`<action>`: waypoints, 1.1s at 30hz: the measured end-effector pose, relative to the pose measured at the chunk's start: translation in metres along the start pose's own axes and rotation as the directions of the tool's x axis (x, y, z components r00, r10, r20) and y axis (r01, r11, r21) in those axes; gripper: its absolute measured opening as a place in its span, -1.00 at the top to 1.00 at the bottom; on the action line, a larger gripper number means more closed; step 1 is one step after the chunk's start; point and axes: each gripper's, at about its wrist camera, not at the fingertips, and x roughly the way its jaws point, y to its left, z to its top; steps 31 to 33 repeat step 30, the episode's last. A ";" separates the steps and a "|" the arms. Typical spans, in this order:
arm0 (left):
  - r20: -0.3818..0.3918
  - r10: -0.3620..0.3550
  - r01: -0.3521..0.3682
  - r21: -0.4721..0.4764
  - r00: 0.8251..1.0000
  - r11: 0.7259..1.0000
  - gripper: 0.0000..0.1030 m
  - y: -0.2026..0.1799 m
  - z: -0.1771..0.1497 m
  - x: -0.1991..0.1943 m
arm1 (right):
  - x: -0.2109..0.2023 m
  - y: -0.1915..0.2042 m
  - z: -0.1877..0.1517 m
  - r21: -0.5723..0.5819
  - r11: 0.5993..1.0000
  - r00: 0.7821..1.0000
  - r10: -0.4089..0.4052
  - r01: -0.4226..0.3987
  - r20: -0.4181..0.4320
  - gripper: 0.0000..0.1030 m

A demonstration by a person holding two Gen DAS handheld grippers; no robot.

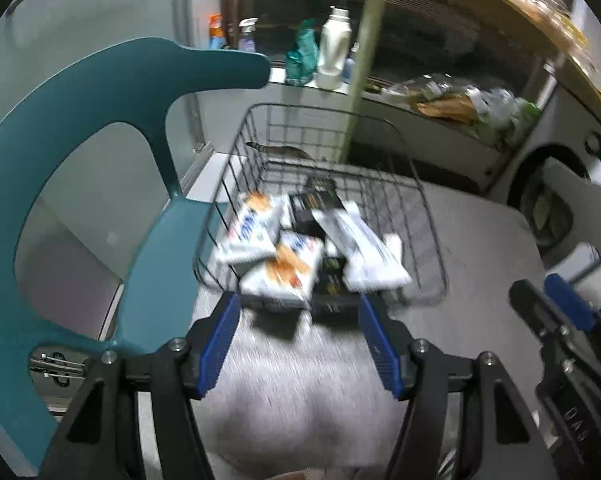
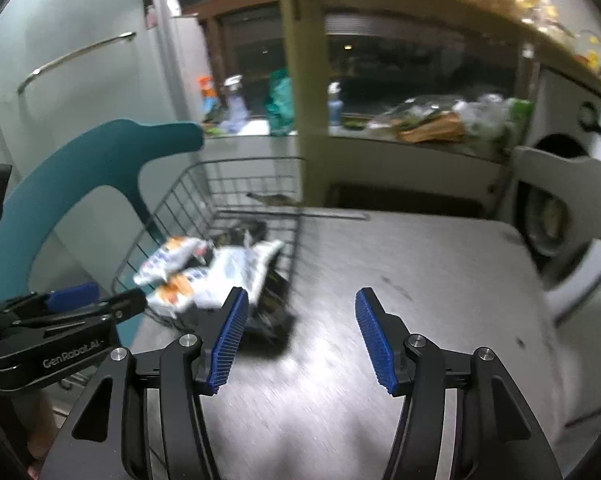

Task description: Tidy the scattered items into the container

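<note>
Both tongs stand open and empty above a grey table (image 2: 440,280): left gripper (image 1: 298,340) spreads its blue pads just short of the wire basket (image 1: 420,216), right gripper (image 2: 300,336) gapes over bare tabletop beside it. From the left, a teal chair back (image 1: 100,92) frames the basket, where white snack packets (image 1: 276,268) and dark flat boxes (image 1: 316,200) lie heaped; no loose item shows on the table. Such packets look light, soft and crinkly, probably slippery, best pinched across a sealed edge; the boxes seem stiffer, likely better held across their narrow sides.
</note>
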 end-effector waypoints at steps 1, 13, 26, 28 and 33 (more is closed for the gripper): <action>-0.003 -0.005 0.005 0.008 1.000 1.000 -0.31 -0.004 -0.010 -0.004 | -0.008 -0.005 -0.010 0.008 1.000 1.000 -0.030 0.030 -0.003 -0.10; -0.098 -0.018 0.029 0.120 0.995 0.992 -0.31 -0.053 -0.103 -0.018 | -0.063 -0.053 -0.098 0.086 0.989 0.990 -0.110 0.118 -0.091 -0.32; -0.088 -0.051 0.063 0.143 0.995 0.988 -0.31 -0.059 -0.121 -0.036 | -0.077 -0.067 -0.110 0.123 0.985 0.991 -0.117 0.124 -0.062 -0.33; -0.092 -0.049 0.063 0.152 0.995 0.986 -0.31 -0.061 -0.123 -0.035 | -0.077 -0.068 -0.110 0.129 0.984 0.992 -0.112 0.119 -0.065 -0.33; -0.095 -0.046 0.060 0.154 0.994 0.986 -0.31 -0.064 -0.125 -0.035 | -0.077 -0.067 -0.109 0.129 0.985 0.992 -0.110 0.118 -0.065 -0.33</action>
